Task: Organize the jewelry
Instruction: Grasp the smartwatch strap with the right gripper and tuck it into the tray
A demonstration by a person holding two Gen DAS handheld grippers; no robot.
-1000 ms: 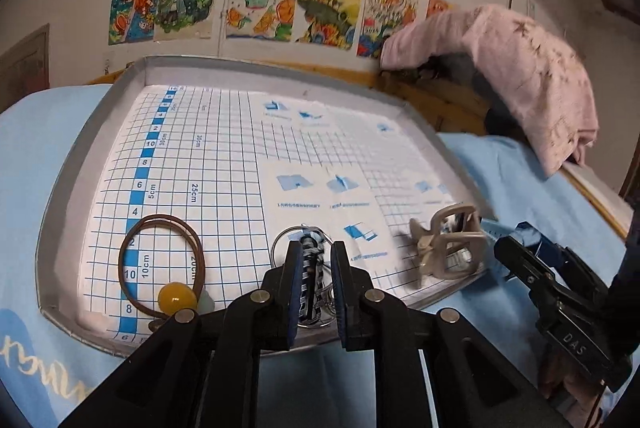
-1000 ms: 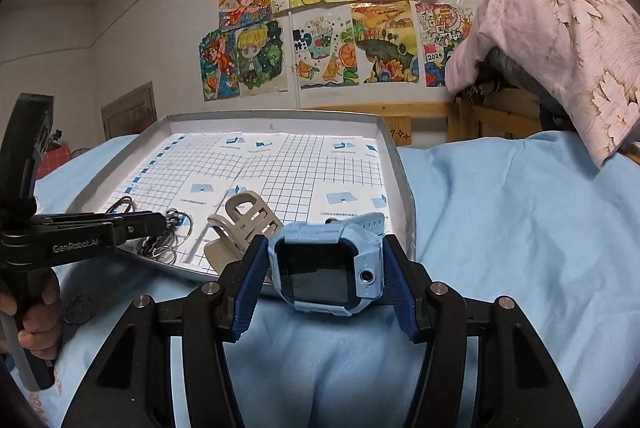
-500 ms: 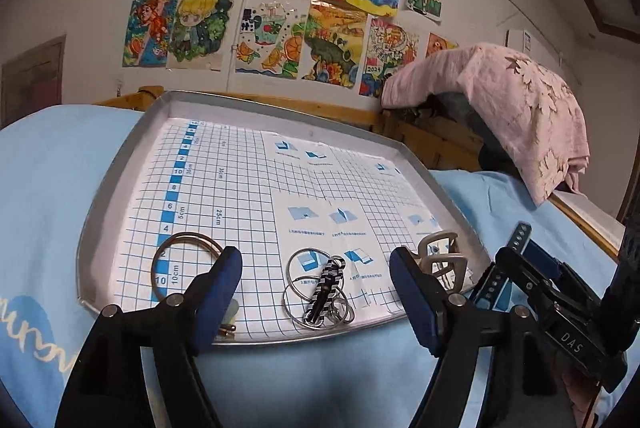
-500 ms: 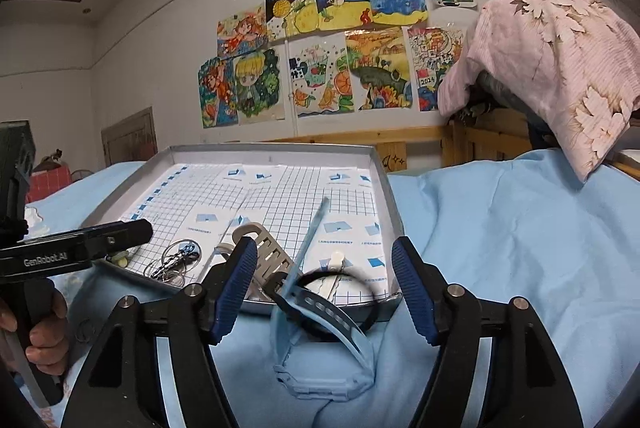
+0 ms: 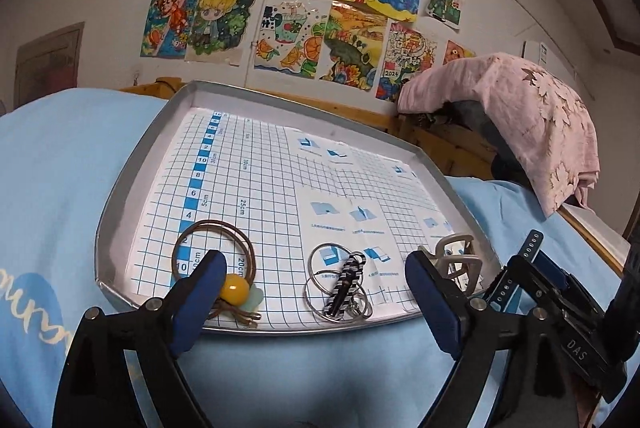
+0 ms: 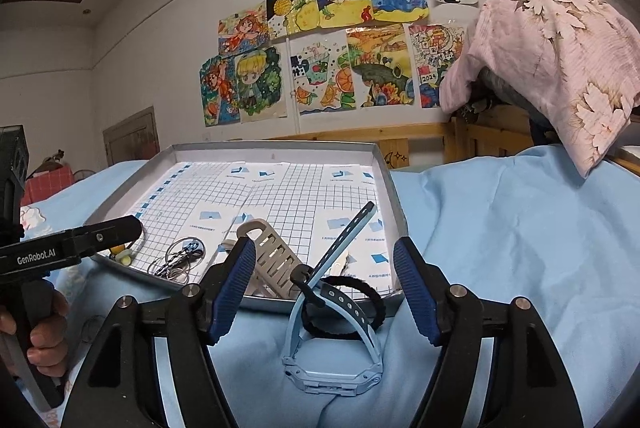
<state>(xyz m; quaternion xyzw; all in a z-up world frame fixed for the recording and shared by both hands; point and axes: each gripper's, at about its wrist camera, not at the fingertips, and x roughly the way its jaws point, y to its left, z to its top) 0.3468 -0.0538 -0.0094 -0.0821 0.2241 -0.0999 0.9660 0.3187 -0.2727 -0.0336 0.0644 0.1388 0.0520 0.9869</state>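
A metal tray (image 5: 120, 187) lined with grid paper lies on the blue bedsheet. Along its near edge lie a brown hair tie with a yellow bead (image 5: 234, 286), a key-ring charm (image 5: 346, 282) and a beige hair claw (image 5: 456, 256). My left gripper (image 5: 312, 308) is open and empty, just short of the tray's near edge. My right gripper (image 6: 324, 292) is open. Between its fingers a light-blue smartwatch (image 6: 332, 368) lies face down on the sheet. Its strap (image 6: 348, 232) leans over the tray rim (image 6: 394, 195). A black hair tie (image 6: 360, 300) lies by the strap.
The claw (image 6: 272, 260) and key rings (image 6: 180, 260) also show in the right wrist view, as does the left gripper's finger (image 6: 80, 240). A pink cloth (image 5: 520, 115) drapes over a wooden bed frame at the right. Drawings cover the wall behind.
My left gripper let go of the key-ring charm, opened and drew back. My right gripper opened and released the smartwatch, which now lies face down on the sheet.
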